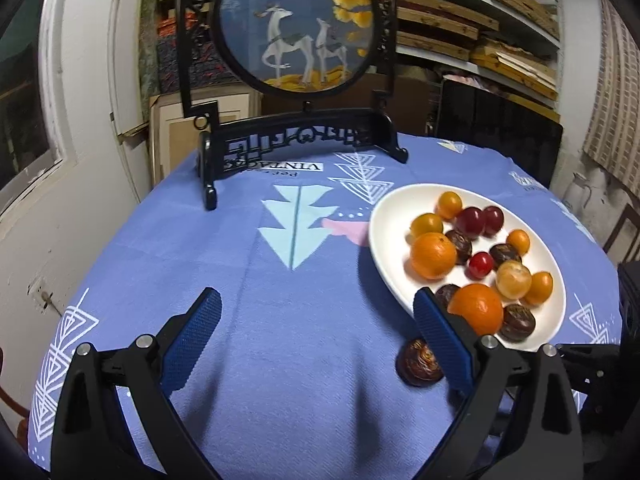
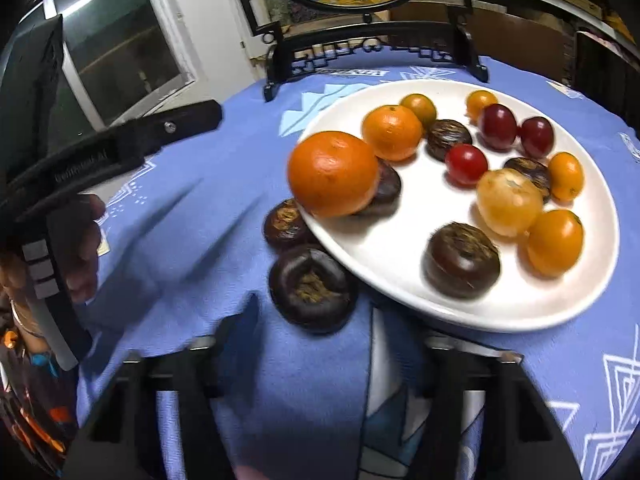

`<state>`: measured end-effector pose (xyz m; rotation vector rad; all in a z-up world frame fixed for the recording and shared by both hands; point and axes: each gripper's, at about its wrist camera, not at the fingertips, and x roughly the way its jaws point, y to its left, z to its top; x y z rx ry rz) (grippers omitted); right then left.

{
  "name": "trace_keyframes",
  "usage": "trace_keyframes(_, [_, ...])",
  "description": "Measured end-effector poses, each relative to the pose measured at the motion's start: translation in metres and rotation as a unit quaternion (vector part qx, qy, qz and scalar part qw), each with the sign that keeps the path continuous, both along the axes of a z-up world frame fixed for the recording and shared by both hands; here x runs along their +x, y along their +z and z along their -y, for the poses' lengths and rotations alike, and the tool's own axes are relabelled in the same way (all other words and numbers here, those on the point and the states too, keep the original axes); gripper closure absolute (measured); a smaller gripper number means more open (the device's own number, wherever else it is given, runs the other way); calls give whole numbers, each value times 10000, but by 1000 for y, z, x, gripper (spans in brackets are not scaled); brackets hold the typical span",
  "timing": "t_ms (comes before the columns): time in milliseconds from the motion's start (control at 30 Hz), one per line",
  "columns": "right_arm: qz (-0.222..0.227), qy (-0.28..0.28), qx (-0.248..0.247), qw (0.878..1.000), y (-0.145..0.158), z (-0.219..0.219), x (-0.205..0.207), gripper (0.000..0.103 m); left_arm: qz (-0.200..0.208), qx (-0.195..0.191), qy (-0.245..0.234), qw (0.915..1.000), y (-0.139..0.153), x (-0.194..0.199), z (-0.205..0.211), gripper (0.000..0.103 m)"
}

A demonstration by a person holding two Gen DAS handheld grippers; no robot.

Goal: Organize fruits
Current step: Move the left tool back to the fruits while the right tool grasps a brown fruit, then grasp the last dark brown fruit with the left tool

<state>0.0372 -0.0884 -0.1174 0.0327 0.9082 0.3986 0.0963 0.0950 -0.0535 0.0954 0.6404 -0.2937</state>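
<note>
Left jaws (image 1: 316,320): wide apart, holding nothing, hovering above the blue cloth (image 1: 280,320).
Right jaws (image 2: 316,344): blurred by motion; spread wide, nothing between them.
Just ahead of the right jaws: two dark brown nuts (image 2: 313,291) on the cloth, against the plate's near rim.
Beyond: white plate (image 2: 400,288) on the surface, holding oranges (image 2: 333,173), yellow and red small tomatoes (image 2: 466,164) and more brown nuts.
Farthest: round picture stand (image 1: 298,24).
</note>
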Motion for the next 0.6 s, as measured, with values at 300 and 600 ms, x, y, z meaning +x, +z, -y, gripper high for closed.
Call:
trace_keyframes(300, [193, -180, 201, 9995, 19, 65, -44, 60, 96, 1046, -1202, 9872, -26, -28, 53, 9])
trace_keyframes(600, [150, -343, 495, 9981, 12, 98, -57, 60, -500, 1473, -1099, 9817, -54, -6, 73, 12])
